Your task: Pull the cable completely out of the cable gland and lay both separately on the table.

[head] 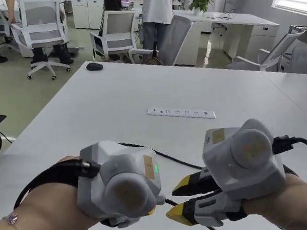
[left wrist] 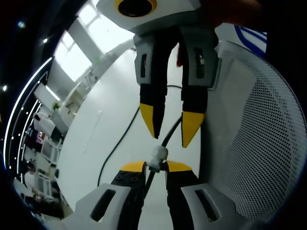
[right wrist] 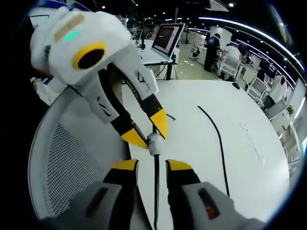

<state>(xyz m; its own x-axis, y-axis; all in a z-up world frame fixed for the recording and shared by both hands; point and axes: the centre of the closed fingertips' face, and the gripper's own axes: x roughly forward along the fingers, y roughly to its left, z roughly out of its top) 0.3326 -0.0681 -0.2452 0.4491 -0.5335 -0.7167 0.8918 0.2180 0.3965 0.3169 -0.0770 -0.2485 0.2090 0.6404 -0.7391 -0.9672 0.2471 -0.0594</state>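
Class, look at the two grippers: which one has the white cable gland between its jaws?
The left gripper: its yellow-tipped jaws clamp the white cable gland. The right gripper has open jaws, merely straddling the black cable.

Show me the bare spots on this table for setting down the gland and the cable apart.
Bare tabletop lies between the power strip and the small dark object at the far edge, and right of the strip. The near edge is crowded: the left gripper with the cable gland, the right gripper and the black cable meet there.
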